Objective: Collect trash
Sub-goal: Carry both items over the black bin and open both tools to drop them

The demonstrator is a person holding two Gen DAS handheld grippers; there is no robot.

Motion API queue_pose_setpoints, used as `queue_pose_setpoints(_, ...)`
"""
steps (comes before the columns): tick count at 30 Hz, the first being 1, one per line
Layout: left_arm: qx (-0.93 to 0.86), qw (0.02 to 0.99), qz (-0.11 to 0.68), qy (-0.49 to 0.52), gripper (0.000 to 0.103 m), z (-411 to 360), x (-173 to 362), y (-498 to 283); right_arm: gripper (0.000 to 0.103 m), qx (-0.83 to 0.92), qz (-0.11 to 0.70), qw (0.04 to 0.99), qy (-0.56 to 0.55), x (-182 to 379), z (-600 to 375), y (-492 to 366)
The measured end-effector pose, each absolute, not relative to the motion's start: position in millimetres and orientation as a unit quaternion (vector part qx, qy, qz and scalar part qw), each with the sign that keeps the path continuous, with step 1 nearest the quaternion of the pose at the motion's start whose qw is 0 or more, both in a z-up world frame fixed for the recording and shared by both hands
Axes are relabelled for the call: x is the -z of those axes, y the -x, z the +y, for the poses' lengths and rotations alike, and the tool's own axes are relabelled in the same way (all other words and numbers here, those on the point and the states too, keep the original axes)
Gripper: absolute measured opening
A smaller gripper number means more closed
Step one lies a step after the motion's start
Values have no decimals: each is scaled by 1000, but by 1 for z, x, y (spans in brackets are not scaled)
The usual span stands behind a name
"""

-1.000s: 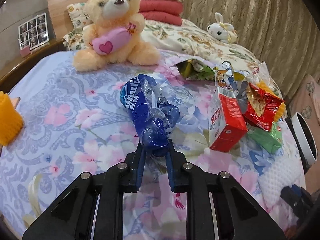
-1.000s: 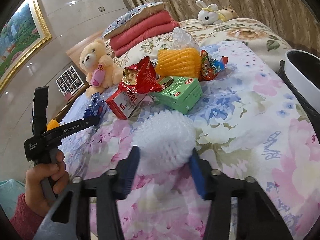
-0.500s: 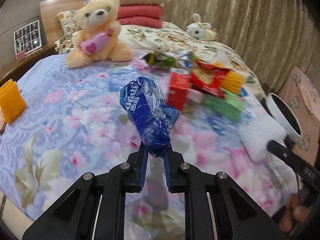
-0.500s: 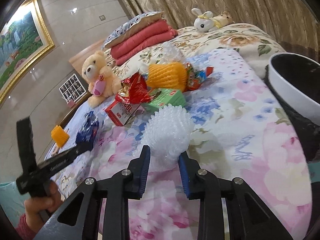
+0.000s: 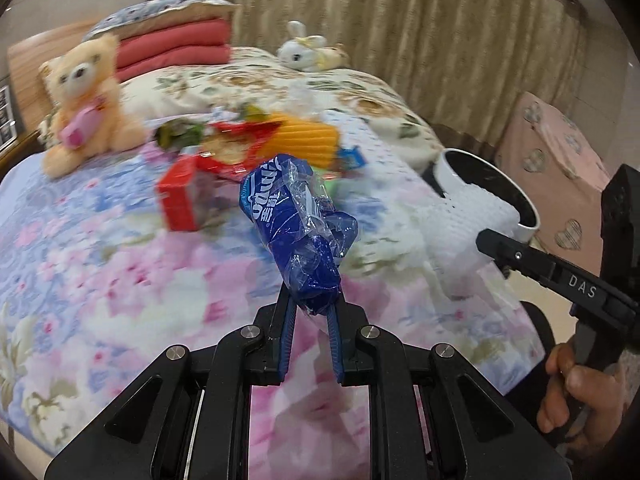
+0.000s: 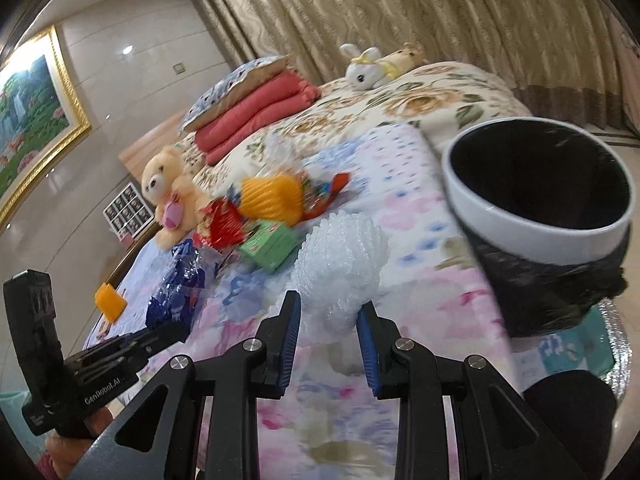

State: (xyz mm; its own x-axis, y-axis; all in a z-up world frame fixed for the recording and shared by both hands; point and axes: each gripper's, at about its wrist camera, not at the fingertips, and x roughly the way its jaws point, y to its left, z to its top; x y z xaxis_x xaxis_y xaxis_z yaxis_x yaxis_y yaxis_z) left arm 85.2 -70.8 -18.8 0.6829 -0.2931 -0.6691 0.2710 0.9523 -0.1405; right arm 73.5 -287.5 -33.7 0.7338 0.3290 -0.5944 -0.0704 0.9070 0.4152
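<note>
My left gripper [image 5: 311, 312] is shut on a crumpled blue plastic wrapper [image 5: 294, 232] and holds it above the floral bed cover. My right gripper [image 6: 329, 320] is shut on a white foam net [image 6: 340, 264], lifted off the bed; it also shows in the left wrist view [image 5: 464, 236]. A white trash bin with a black liner [image 6: 540, 216] stands at the bed's right edge, just right of the foam net. The blue wrapper also shows in the right wrist view [image 6: 178, 284].
More trash lies mid-bed: a red carton [image 5: 180, 196], a red snack bag [image 5: 236, 144], an orange foam net [image 6: 272, 200], a green box [image 6: 268, 244]. A teddy bear [image 5: 84, 100], a toy rabbit [image 6: 368, 66] and red pillows [image 5: 172, 52] sit further back.
Both grippers lifted their trash off the bed and swung right toward the bin. The right gripper closed on the white foam net; the bin now looms much closer.
</note>
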Motion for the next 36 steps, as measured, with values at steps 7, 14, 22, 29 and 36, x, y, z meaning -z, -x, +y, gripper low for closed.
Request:
queue_pose_setpoints(7,194,912,361,-8,14,-115,12,-95,28,-80,336,918,-193,26,-323,-70)
queue_pose_setpoints(14,233,904,358,-32,14,-160,5,-104,28,-45,321,924,-204,16,-363,-69)
queue_pose_setpoints(22,264,894,360,-45,14,-206,3,-123,28,-13,321,922,-216,11,-409,-82)
queue_pose_setpoints(29,289,884,363,-53,14,-243,-2,-142,29,5,333,916,-222,14,-437,-95)
queue_pose_setpoints(36,308,874,371,-62,14,-273,-2,-156,30,15,346,911,-222,19,-458,-109)
